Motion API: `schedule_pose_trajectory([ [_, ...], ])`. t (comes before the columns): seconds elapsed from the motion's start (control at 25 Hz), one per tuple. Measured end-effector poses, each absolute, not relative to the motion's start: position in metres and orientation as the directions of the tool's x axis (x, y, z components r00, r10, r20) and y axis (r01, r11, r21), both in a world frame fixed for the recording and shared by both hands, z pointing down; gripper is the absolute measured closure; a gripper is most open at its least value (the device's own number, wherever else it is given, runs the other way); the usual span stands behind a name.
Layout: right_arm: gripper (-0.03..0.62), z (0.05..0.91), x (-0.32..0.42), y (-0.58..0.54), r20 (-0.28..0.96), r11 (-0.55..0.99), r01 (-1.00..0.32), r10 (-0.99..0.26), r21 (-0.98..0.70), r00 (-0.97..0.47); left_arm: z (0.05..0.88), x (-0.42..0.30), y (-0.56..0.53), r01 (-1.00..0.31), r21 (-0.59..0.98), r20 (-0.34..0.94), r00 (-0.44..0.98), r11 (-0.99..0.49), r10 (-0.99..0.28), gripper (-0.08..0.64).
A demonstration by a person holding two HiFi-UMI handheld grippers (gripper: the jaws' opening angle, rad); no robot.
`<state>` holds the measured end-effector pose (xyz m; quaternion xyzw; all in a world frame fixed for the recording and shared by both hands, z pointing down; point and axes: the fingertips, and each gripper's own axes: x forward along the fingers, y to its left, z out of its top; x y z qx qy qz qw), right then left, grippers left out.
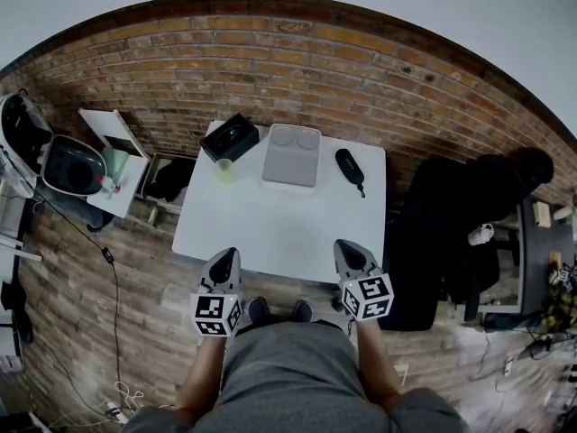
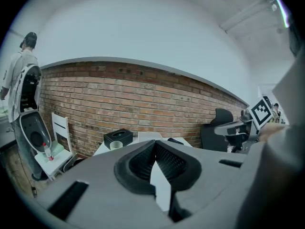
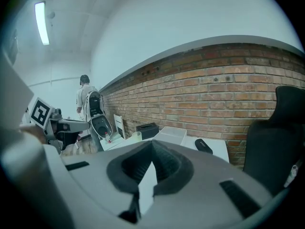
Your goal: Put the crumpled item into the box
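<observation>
On the white table (image 1: 270,233), a small pale green crumpled-looking item (image 1: 224,170) lies just in front of a black box (image 1: 231,137) with an oval opening on top. A grey lidded container (image 1: 291,155) stands in the middle at the back, and a black case (image 1: 350,168) lies to its right. My left gripper (image 1: 227,254) and right gripper (image 1: 346,245) hover at the table's near edge, far from these things. Both are shut and hold nothing. The left gripper view shows the green item (image 2: 116,145) and the black box (image 2: 117,136) beyond its closed jaws.
At the left stands a small white side table (image 1: 117,165) holding a bottle, with a dark bin-like appliance (image 1: 70,165) beside it. A black office chair (image 1: 469,215) is at the right of the table. Cables (image 1: 113,269) run over the brick-patterned floor. A person (image 3: 85,99) stands far off.
</observation>
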<state>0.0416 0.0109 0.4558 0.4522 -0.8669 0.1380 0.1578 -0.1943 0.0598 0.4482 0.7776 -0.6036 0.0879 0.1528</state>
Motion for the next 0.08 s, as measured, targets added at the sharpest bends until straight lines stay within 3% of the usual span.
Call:
schedule_pose_trajectory([
  [0.08,0.591,0.4568,0.0416,0.0104,0.402,0.552,-0.828,-0.739,-0.098,-0.540,0.4486,-0.1950,0.0587,-0.964,0.140,0.321,0.260,-0.226,-0.911,0.555],
])
